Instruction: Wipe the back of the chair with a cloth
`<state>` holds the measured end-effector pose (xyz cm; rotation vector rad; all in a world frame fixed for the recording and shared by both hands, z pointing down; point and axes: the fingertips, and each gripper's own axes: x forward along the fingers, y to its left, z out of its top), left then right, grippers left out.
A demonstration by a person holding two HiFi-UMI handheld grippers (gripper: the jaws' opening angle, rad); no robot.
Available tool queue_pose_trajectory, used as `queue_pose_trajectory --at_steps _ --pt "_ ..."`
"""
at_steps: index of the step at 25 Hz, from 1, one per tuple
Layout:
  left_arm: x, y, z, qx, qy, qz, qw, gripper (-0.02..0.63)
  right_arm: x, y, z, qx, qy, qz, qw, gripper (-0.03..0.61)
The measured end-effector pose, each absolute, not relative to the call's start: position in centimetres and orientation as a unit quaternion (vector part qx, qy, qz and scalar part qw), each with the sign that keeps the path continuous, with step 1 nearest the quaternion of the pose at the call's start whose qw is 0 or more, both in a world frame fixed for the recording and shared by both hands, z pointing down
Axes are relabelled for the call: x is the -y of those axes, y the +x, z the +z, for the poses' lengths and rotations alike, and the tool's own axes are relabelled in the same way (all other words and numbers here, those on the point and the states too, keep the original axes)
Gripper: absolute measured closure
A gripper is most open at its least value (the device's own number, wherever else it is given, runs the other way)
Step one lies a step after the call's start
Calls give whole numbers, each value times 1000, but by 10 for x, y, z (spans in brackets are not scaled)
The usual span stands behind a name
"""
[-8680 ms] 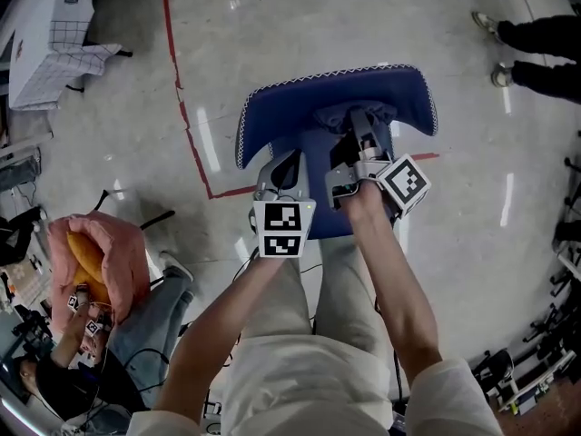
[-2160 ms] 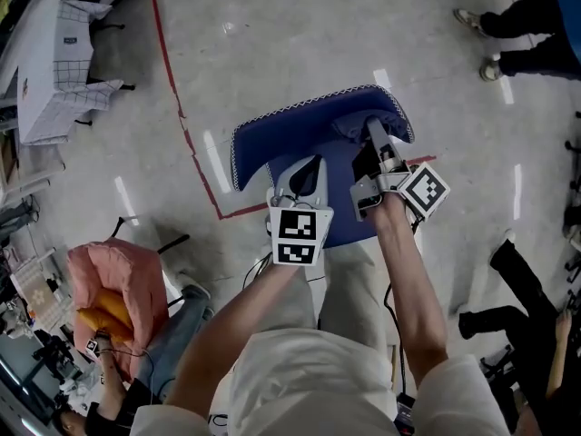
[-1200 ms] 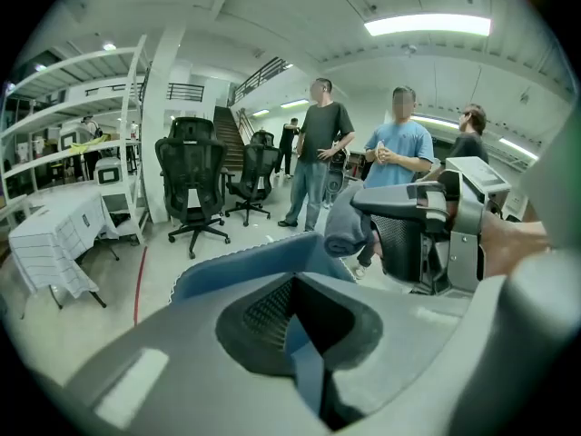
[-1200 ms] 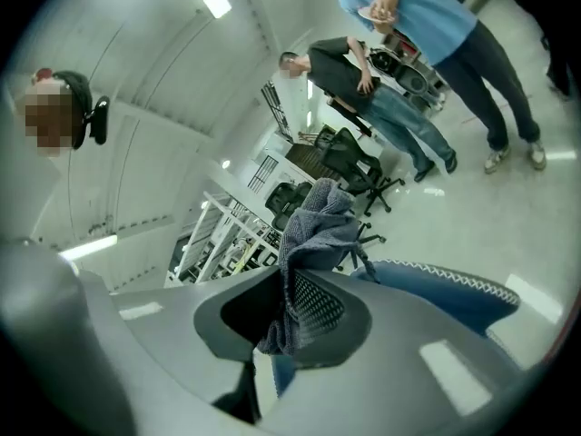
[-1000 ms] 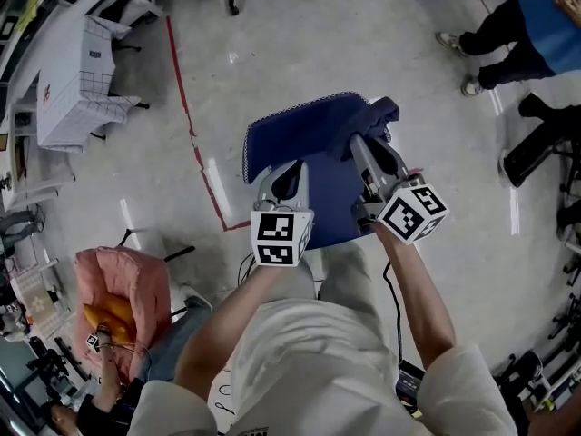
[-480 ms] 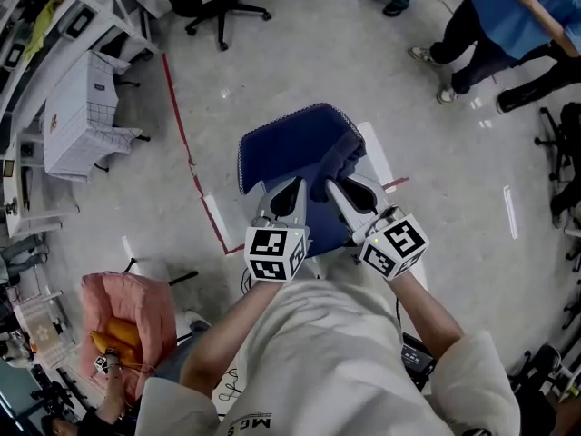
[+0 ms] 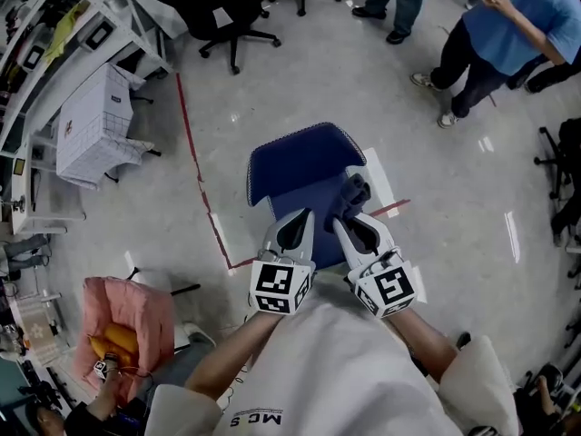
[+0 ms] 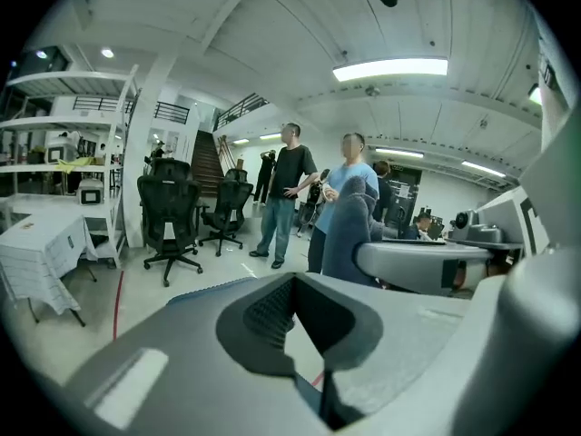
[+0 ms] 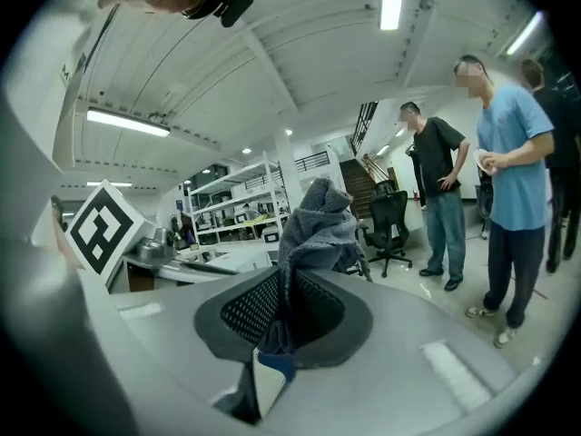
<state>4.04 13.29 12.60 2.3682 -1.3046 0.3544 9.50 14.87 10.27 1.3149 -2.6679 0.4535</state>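
Blue chair [image 7: 292, 163] seen at head view centre. Grey cloth [image 9: 313, 218] pinched by right gripper [image 9: 286, 314], near chair's right edge. Left gripper [image 8: 295, 291] closed, empty. Risk: cloth snagged on edge, pulled free.

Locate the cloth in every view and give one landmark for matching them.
Head view: cloth just past the right gripper, at the blue chair's right edge.
Left gripper view: cloth right of centre, above the right gripper.
Right gripper view: cloth dead centre, pinched between the jaws.
Shared landmark: person in light blue shirt, top right, mid-frame, far right respectively.
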Motion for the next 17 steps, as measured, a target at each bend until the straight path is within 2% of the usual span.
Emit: queue_pose_trajectory --at_steps 17 --pt "-162 27 111 468 854 128 187 613 -163 76 99 891 423 133 94 517"
